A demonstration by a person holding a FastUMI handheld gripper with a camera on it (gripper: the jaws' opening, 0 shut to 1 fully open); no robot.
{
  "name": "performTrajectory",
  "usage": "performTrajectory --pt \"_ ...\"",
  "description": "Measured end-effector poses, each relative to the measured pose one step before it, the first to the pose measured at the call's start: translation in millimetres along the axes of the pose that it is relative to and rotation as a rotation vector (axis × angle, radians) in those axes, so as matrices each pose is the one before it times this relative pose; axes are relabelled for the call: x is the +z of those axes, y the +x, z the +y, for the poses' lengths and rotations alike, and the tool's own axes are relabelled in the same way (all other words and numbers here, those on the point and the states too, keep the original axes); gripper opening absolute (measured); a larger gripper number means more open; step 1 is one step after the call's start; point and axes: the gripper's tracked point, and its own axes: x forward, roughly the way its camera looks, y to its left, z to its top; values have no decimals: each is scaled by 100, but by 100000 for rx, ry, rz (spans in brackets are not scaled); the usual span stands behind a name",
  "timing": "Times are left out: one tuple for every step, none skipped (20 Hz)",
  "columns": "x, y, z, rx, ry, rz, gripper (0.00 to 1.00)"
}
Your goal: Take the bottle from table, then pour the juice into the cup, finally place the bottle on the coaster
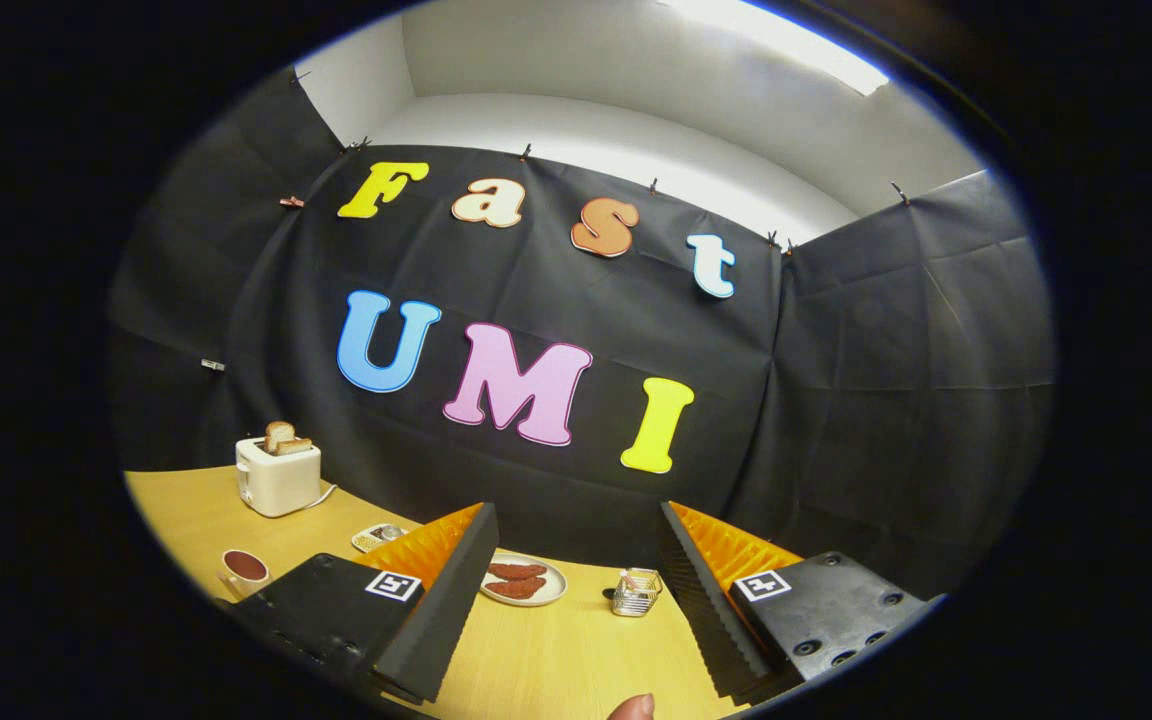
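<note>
- On the wooden desk, between the fingers of the gripper, nothing is held: the two fingers stand spread wide apart, raised off the desktop and aimed at the booth's back wall
- A red-brown something just pokes up at the desk's near edge, between the fingers; it could be the bottle's cap or a fingertip, and I cannot tell which
- So the bottle's place is not settled, and no coaster can be made out from where the gripper looks
- A small cup stands near the desk's left edge, beyond the left finger, with something dark red inside; whether that is poured juice I cannot say
- As a judgement: an open gripper with no bottle in it fits either the stretch ahead of the pick-up or the stretch after the bottle has been set down, and the filled-looking cup leans towards the later one without proving it
- Around it: a white toaster with toast slices in its slots sits at the desk's far left corner
- A white plate with two reddish pieces of food lies by the back edge, just ahead of the left finger
- A small glass holder stands right of the plate, and a small flat tray lies between toaster and plate
- Plate and holder crowd the middle of the desk's back edge, so any sweep forward there risks a knock
</note>
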Motion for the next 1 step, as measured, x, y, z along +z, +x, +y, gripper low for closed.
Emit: performTrajectory --pt "-290 347 -598 605 -814 -799 97"
